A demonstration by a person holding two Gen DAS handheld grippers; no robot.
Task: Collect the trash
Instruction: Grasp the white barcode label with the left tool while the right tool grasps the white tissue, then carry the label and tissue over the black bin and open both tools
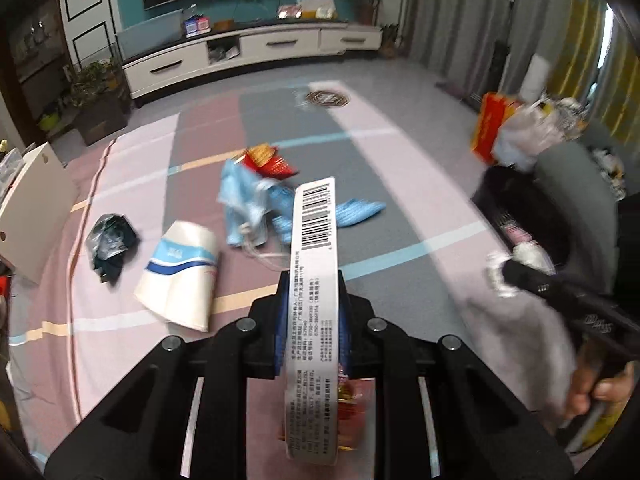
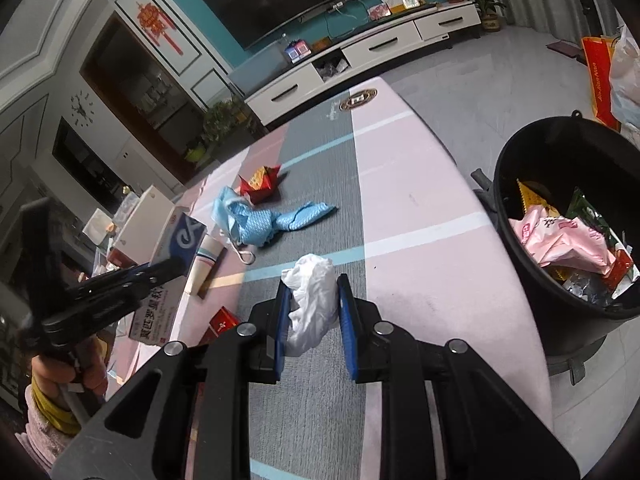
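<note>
The left gripper is closed on a flat box seen edge-on, its white side panel with a barcode and small print standing upright between the blue pads and reaching out past the fingertips; the box's lower end runs back between the gripper's arms, where red and gold print shows but cannot be read. Beyond this gripper, on the striped mat, lie a crumpled blue cloth with a red snack wrapper just behind it, and off to the left a white paper bag and a dark crumpled bag; all are softened by blur. The right gripper is partly closed on a crumpled white plastic bag, which bulges above the fingertips and hangs between the blue pads; whether both pads press it firmly is hard to say. To the right of that gripper stands a black trash bin, its far side cut off by the lens edge, holding a pink bag and other wrappers. Ahead of the right gripper lie the same blue cloth and red wrapper, well apart from its fingers. At the left, the other gripper and its box appear, and a red pack lies on the mat partly hidden behind the right gripper's body.
</note>
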